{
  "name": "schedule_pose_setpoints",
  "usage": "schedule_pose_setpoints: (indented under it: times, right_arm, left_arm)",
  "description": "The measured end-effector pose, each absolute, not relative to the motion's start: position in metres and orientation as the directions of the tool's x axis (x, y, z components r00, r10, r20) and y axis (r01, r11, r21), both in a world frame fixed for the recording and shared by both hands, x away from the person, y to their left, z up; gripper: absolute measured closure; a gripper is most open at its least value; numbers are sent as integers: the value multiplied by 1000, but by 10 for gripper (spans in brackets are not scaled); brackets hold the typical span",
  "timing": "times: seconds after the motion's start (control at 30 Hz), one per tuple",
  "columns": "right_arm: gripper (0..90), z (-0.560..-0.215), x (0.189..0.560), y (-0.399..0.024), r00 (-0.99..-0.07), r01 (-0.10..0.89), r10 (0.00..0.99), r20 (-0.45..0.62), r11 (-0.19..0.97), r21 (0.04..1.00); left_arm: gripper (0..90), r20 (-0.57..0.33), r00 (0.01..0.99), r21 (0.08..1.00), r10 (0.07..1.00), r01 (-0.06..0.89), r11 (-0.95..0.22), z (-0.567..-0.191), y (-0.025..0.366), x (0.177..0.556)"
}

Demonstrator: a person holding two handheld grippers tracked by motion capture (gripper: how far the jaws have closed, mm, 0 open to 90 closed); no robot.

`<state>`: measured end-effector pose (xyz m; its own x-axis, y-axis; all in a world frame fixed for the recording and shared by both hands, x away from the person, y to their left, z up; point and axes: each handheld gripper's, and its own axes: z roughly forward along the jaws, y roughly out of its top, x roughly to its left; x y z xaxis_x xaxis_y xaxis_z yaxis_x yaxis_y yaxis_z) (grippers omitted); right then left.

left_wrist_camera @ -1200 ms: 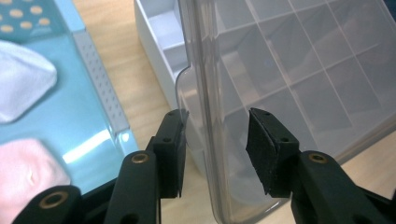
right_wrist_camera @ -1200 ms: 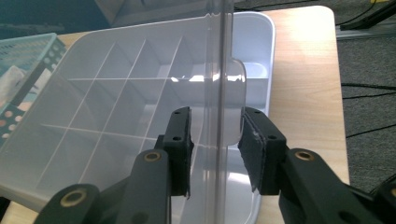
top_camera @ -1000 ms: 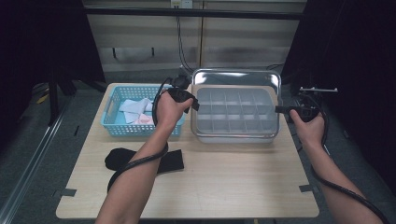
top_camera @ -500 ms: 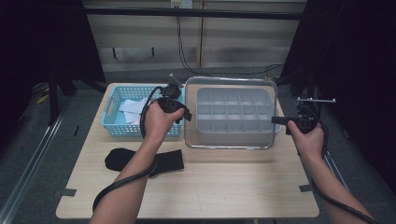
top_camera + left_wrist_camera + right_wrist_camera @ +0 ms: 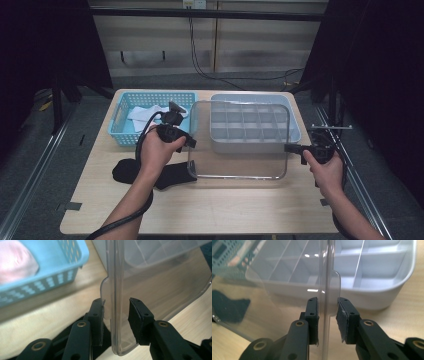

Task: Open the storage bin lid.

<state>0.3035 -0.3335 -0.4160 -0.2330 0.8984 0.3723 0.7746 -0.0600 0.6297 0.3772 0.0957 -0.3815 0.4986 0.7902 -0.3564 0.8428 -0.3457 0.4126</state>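
A pale wooden table (image 5: 210,210) stands under a high camera, with a person's two forearms reaching in from the near edge. At the far right of the table sits a grey tray (image 5: 295,131) divided into small compartments. Its clear lid (image 5: 239,175) is off and held between the two hands, hovering just nearer than the tray and partly overlapping it, tilted so the far edge is higher. It is carried by opposite sides, likely to keep the wide, flimsy sheet level and steady.

At the far left sits a blue basket (image 5: 117,131) holding pale folded cloths (image 5: 145,116). Dark socks (image 5: 170,175) lie on the near left of the table, partly under the lid's left corner.

The left gripper (image 5: 116,320) straddles the lid's left rim at a small tab (image 5: 106,300); one pad touches the tab, the other stands a little off the rim, so whether it truly clamps cannot be told. The right gripper (image 5: 327,315) is closed on the lid's right rim, at its matching tab (image 5: 335,285).
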Motion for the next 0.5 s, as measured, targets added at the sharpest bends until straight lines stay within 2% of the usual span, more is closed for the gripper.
schedule_pose_setpoints:
  times: [0.23, 0.5]
  right_arm:
    - [717, -421, 285, -328, -250, 797, 909, 333, -2, 604]
    - [715, -426, 272, -335, -238, 805, 911, 336, -8, 593]
  left_arm:
    - [646, -357, 505, 389, 786, 845, -367, -399, 97, 357]
    - [649, -354, 528, 380, 772, 835, -398, -405, 90, 344]
